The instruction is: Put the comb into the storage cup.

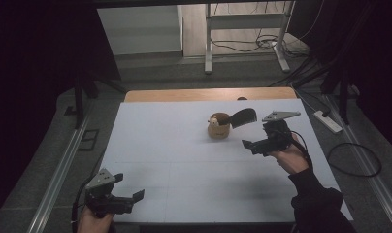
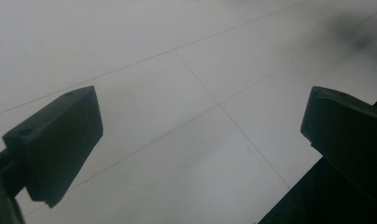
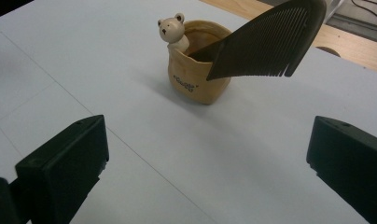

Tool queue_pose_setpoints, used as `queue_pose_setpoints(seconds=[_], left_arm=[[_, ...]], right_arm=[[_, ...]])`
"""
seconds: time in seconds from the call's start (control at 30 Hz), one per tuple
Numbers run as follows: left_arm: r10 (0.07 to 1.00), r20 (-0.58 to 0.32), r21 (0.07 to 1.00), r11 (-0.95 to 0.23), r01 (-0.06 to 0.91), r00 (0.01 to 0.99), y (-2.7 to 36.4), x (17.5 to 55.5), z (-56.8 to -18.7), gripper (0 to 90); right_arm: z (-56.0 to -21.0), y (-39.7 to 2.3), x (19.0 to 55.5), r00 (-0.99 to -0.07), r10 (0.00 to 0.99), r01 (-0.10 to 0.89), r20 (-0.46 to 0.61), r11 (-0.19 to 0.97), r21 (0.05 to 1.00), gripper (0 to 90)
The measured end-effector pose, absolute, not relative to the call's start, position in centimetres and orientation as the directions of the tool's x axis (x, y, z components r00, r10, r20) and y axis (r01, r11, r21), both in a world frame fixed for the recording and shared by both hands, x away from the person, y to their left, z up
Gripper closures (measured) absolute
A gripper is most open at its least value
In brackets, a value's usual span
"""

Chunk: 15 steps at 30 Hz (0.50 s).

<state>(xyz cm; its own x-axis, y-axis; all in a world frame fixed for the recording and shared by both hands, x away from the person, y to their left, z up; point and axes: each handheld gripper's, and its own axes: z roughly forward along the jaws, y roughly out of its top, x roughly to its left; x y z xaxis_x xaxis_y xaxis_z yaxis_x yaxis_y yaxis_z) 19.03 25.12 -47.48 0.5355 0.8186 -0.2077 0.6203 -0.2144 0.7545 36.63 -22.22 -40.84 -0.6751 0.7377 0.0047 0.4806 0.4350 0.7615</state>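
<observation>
High view, cup: a tan cup (image 1: 219, 126) stands on the white table (image 1: 184, 160) toward the far side, a dark comb (image 1: 243, 117) leaning out of it.
High view, right gripper (image 1: 256, 145): just right of the cup, apart from it, jaws spread, nothing held.
High view, left gripper (image 1: 128, 199): near front-left corner, jaws parted; hand cut off by the frame edge.
Left gripper view: jaws wide over bare board; dark blur at far right, unclear.
Right gripper view: bear figure (image 3: 172, 30) on the cup rim (image 3: 196, 79); comb's (image 3: 270, 44) lower end hidden inside; cup lettering unreadable.
</observation>
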Motion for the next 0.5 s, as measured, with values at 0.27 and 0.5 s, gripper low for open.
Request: queue_pose_setpoints(seconds=[0.27,0.5], left_arm=[[0.818,-0.209,0.755,-0.213,0.62,0.536,25.1,19.0,-47.5,0.0],[0.819,-0.211,0.755,-0.21,0.621,0.534,25.2,19.0,-47.5,0.0]], right_arm=[[-40.9,-22.5,35.8,-0.681,0.732,0.477,0.007,0.437,0.763,0.0],[-41.0,-22.6,35.0,-0.692,0.722,0.467,-0.001,0.449,0.762,0.0]])
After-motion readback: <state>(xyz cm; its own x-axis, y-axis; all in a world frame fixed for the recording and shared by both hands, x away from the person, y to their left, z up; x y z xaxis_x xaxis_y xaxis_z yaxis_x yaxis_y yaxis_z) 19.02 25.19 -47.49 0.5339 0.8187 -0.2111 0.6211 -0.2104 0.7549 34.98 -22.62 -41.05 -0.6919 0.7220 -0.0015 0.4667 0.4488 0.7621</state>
